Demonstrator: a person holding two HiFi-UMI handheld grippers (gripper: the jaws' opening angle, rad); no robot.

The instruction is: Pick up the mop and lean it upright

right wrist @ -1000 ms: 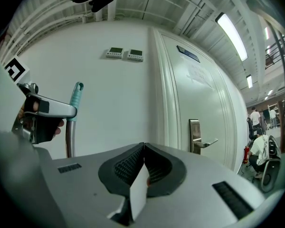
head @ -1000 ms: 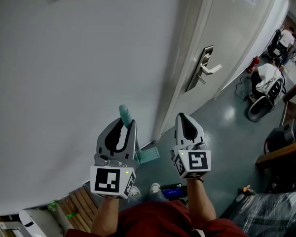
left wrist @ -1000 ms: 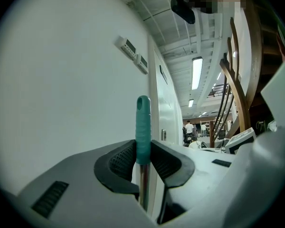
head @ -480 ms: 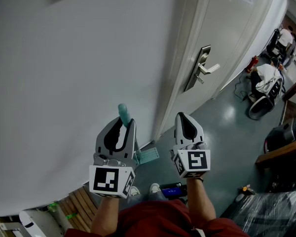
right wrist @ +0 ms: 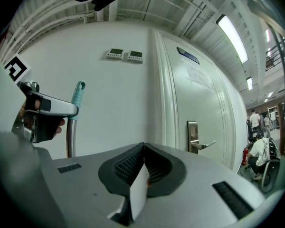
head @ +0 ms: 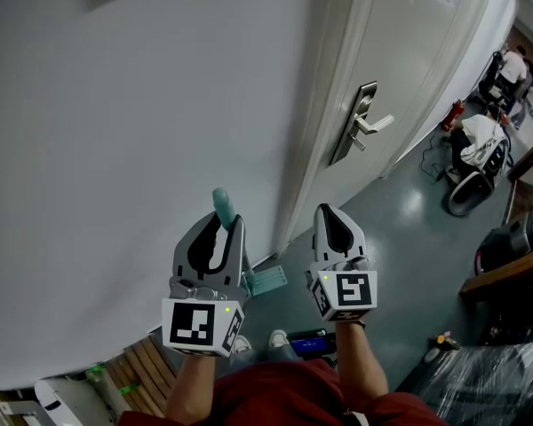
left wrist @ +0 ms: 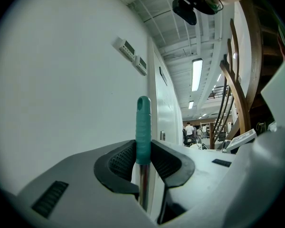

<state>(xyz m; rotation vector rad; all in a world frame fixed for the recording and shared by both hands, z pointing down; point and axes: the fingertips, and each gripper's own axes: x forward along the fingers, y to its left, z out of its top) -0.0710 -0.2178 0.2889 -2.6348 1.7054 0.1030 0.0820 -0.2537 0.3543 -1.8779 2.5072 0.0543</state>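
Observation:
The mop stands upright close to the white wall [head: 115, 149]. Its teal grip [head: 222, 204] pokes up above my left gripper [head: 224, 224], which is shut on the handle where the grip meets the metal pole. In the left gripper view both pads press the teal grip [left wrist: 143, 127] from either side, and the pole runs down between the jaws. The teal mop head [head: 266, 280] rests on the floor below. My right gripper [head: 336, 213] hovers beside it, shut, with nothing between its jaws. From the right gripper view the mop handle [right wrist: 77, 94] and the left gripper [right wrist: 47, 109] show at the left.
A white door with a metal lever handle [head: 364, 122] stands right of the mop. Wooden slats [head: 142, 362] lie at the lower left. Chairs, a bag and seated people [head: 480, 140] fill the far right, with a dark desk [head: 506, 273] nearer.

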